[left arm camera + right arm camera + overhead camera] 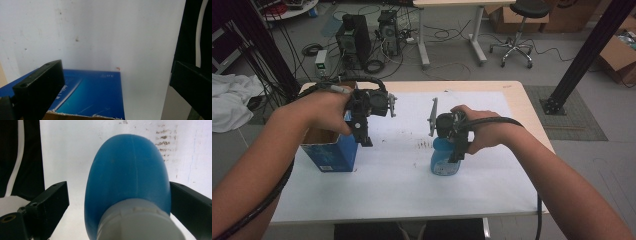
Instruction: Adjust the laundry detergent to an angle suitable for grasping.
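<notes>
A person stands at the desk [512,100], which is covered by a white sheet [407,175], and holds a claw in each hand.

The left claw [362,135] sits at centre left of the high view, held by the left hand [329,107], pointing down just beside the open top of a blue box [332,155]. The box stands upright on the sheet at the left. In the left gripper view the jaws are wide apart with nothing between them; the box's blue face [92,95] lies low in the frame next to the left jaw, its torn cardboard edge along the bottom. I cannot tell whether that jaw touches the box.

The right claw [455,150] is at centre of the high view, gripped by the right hand [482,132], directly over a blue bottle [444,160] that stands on the sheet. In the right gripper view the bottle [127,175] rises between the jaws with its pale cap [135,222] at the bottom of the frame. The right jaw is against the bottle's side; the left jaw stands clear of it, so the claw is open around the bottle, not clamped.

Dark smudges [424,145] mark the sheet between box and bottle. Beyond the desk, on the floor at upper left, are two computer towers [354,37] and tangled cables; a stool [519,30] stands upper right.
</notes>
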The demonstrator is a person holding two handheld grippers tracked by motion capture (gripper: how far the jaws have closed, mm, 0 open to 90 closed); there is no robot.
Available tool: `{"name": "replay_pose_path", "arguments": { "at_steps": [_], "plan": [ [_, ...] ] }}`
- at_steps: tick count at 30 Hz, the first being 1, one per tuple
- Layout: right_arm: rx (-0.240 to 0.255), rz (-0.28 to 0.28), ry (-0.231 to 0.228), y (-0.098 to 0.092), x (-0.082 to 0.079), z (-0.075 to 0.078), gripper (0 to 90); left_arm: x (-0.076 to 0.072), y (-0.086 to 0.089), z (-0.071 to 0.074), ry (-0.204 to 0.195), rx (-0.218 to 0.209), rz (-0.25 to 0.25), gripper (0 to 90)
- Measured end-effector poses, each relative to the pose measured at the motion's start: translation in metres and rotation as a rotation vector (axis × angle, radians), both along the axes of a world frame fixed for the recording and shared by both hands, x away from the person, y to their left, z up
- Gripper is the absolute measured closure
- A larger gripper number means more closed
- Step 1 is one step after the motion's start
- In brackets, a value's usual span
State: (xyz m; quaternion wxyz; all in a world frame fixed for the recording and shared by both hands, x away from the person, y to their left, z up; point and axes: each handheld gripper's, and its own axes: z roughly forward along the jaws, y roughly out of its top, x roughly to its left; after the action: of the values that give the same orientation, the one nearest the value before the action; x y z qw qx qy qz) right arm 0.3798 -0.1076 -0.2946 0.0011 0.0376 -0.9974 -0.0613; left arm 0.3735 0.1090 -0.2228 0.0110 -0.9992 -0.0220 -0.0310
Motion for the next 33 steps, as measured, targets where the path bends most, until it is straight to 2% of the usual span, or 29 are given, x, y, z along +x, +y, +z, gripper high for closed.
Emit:
{"name": "replay_pose_path", "arguments": {
  "at_steps": [6,13,21,22,23,30,33],
  "plan": [
    [-0.011,-0.002,-0.013,0.0011,0.0011,-0.0022,6.7,0.0,-0.0012,-0.0021,0.002,0.0,-0.002,0.1],
    [-0.035,-0.019,-0.018,0.0016,0.0017,-0.0029,14.2,0.0007,0.0002,-0.0045,0.002,0.0,0.0,0.1],
    [-0.032,-0.019,-0.03,0.0016,0.001,-0.0029,15.2,0.0015,0.0012,-0.0069,0.003,0.003,0.002,0.1],
    [-0.034,-0.017,-0.026,0.0015,0.0006,-0.0025,19.9,0.0016,0.0012,-0.0073,0.003,0.006,0.002,0.1],
    [-0.031,-0.013,-0.022,0.0015,0.0009,-0.0027,20.9,0.0016,0.0013,-0.0077,0.001,0.003,0.003,0.1],
    [-0.027,-0.015,-0.024,0.0013,0.0004,-0.003,22.1,0.0013,0.0018,-0.008,-0.005,0.005,0.004,0.1],
    [-0.021,-0.009,-0.021,0.001,0.0002,-0.0018,30.4,0.0011,0.0021,-0.0082,-0.011,0.006,0.006,0.2]
  ]
}}
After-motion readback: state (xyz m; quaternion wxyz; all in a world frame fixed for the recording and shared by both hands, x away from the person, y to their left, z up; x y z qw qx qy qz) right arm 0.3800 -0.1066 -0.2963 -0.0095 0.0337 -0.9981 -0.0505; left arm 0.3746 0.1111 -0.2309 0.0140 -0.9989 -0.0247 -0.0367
